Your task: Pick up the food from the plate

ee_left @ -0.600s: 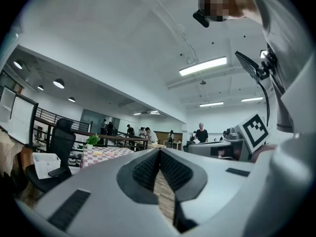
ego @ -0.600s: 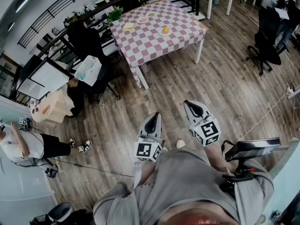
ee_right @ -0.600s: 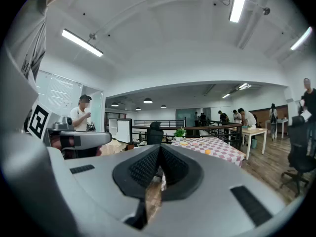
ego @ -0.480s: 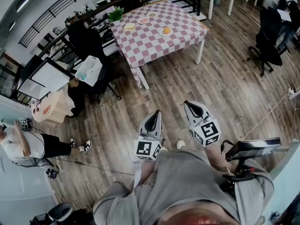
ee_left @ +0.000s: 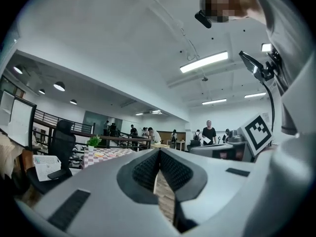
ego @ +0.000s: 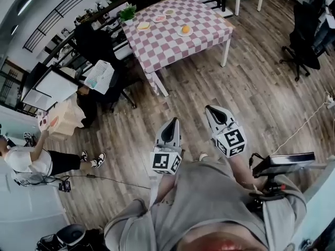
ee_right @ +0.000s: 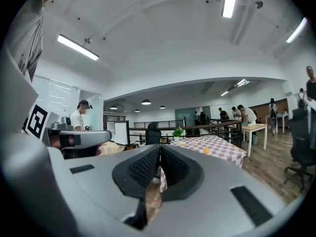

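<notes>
A table with a pink-checked cloth [ego: 172, 33] stands across the wooden floor, far ahead of me. On it a white plate holds an orange piece of food [ego: 185, 29]; two more plates [ego: 143, 26] with food lie beside a small green plant [ego: 127, 14]. My left gripper [ego: 171, 123] and right gripper [ego: 214, 112] are held close to my body, pointing toward the table, both shut and empty. In the right gripper view the table [ee_right: 217, 144] and the orange food [ee_right: 206, 151] show far beyond the shut jaws. The left gripper view shows the table [ee_left: 101, 155] at a distance.
A black office chair [ego: 94, 46] and a desk with a monitor [ego: 49, 85] stand left of the table. A person [ego: 31, 163] stands at the far left. Another office chair [ego: 306, 41] is at the right. A cable [ego: 301, 124] runs over the floor.
The table has shifted slightly up in the head view and both grippers sit a little higher. The person at the left has moved closer to the desk.
</notes>
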Tool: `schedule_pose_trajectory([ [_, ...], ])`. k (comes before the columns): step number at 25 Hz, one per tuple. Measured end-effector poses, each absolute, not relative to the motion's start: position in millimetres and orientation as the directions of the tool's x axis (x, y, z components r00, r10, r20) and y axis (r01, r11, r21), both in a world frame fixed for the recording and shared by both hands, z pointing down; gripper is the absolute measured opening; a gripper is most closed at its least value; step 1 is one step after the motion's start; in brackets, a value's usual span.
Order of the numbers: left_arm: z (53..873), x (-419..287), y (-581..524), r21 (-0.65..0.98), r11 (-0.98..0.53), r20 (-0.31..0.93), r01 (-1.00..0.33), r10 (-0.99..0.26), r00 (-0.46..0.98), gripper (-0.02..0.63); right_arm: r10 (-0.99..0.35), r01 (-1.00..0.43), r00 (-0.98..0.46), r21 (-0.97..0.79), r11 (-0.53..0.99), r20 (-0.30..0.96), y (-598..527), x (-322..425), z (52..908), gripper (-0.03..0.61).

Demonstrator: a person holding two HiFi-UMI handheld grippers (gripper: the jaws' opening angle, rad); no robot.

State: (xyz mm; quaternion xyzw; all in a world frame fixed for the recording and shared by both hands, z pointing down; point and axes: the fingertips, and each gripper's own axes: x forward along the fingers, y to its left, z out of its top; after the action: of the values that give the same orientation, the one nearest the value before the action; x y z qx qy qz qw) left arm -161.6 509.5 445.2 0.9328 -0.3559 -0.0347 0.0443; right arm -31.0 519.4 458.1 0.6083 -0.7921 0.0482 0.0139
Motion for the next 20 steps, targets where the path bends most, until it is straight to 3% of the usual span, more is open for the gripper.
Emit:
schedule_pose_trajectory([
  [20,454,-150,387,0.126,-0.717,-0.045,-0.686,-0.695,0.718,0.009,-0.957,-0.967,-0.253,-0.06,0.247,0.14,412,-9,470,0.014],
])
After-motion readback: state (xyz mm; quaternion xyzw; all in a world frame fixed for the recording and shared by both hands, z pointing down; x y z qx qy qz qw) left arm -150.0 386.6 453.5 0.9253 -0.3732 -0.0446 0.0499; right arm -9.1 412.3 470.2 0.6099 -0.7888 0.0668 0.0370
